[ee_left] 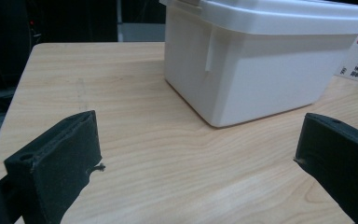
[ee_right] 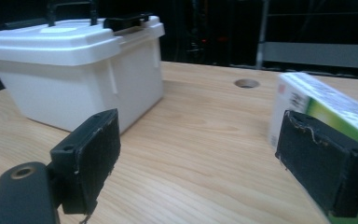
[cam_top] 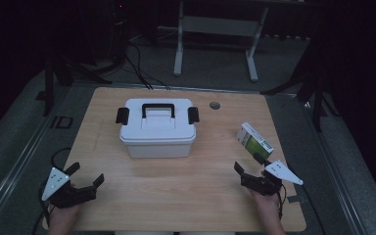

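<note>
Both grippers wait wide apart and empty near the front edge of the table (cam_top: 186, 205).

The green-and-white carton (cam_top: 254, 140) lies flat on the right side of the table, just ahead of the right gripper (cam_top: 251, 168) and well apart from the left gripper (cam_top: 85, 175), so the right hand is plainly the nearer one. The carton's long axis runs slantwise, its near end pointing toward that gripper; in the right gripper view the carton (ee_right: 326, 107) sits just behind the right-hand jaw. The white lidded box (cam_top: 157, 128) stands closed mid-table, between the two hands and farther back.
</note>
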`<state>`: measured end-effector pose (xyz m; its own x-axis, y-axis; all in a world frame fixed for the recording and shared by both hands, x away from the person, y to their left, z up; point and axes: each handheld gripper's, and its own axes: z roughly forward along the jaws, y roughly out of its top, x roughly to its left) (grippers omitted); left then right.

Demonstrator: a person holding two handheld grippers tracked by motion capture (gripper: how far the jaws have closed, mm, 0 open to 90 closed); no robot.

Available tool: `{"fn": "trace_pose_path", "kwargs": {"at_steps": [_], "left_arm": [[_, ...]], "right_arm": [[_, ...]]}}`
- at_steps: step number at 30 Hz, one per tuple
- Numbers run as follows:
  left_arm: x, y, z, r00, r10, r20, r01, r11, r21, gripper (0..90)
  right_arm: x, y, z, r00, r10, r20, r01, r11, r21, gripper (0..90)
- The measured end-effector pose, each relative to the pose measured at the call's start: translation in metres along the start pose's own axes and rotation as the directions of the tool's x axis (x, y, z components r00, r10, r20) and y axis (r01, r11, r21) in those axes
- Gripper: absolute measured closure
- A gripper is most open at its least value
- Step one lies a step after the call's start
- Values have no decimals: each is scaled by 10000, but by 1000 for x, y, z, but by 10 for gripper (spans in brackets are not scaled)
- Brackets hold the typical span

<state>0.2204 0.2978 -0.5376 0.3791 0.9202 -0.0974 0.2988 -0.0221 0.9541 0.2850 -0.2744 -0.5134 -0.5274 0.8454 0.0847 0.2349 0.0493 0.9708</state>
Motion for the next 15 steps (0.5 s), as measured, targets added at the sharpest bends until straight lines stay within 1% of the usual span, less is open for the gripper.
{"fn": "trace_pose_path", "kwargs": {"at_steps": [1, 2, 3, 4, 5, 6, 7, 8, 9, 10, 11, 12, 13, 14, 15], "left_arm": [[0, 1, 2, 10000, 52, 3, -52, 10000, -37, 13], [0, 1, 5, 10000, 54, 6, -54, 10000, -56, 13], [1, 2, 8, 9999, -5, 113, 6, 10000, -34, 13], [2, 2, 11, 9999, -67, 144, 67, 10000, -37, 13], [2, 3, 15, 9998, -79, 168, 78, 10000, 20, 13], [4, 4, 18, 9996, -69, 287, 65, 9999, 143, 13], [4, 5, 22, 9997, -62, 228, 58, 9998, 175, 13], [4, 5, 26, 9996, -40, 289, 33, 9997, 238, 13], [5, 6, 29, 9995, -34, 311, 23, 9994, 353, 13], [5, 7, 33, 9996, -20, 299, 9, 9993, 385, 29], [5, 7, 36, 9993, -7, 384, -11, 9989, 477, 42], [5, 8, 40, 9995, -54, 312, 39, 9988, 489, 43], [7, 10, 48, 9989, -149, 448, 119, 9978, 653, 45], [7, 10, 48, 9989, -149, 448, 119, 9978, 653, 46], [8, 13, 55, 9987, -2, 519, -40, 9967, 806, 78]], "right_arm": [[3, 1, 9, 9997, -128, -200, 132, 9997, 195, 132], [6, 1, 14, 9994, -215, -254, 222, 9994, 271, 132], [6, 1, 14, 9994, -215, -254, 222, 9994, 271, 132], [7, 1, 18, 9993, -252, -283, 262, 9991, 345, 132], [9, 1, 22, 9990, -261, -375, 276, 9989, 381, 132], [11, 2, 31, 9984, -349, -454, 370, 9982, 479, 138], [11, 2, 31, 9984, -349, -454, 370, 9982, 479, 138], [13, 2, 36, 9980, -388, -504, 415, 9977, 535, 139], [15, 3, 44, 9973, -510, -536, 541, 9968, 580, 162], [16, 3, 48, 9969, -559, -551, 592, 9964, 612, 176], [17, 3, 52, 9968, -598, -539, 632, 9960, 639, 199], [17, 3, 57, 9965, -607, -578, 645, 9958, 653, 214], [18, 3, 61, 9965, -612, -562, 649, 9956, 678, 217], [18, 3, 61, 9965, -612, -562, 649, 9956, 678, 217], [19, 3, 70, 9964, -526, -666, 579, 9951, 799, 274]]}}
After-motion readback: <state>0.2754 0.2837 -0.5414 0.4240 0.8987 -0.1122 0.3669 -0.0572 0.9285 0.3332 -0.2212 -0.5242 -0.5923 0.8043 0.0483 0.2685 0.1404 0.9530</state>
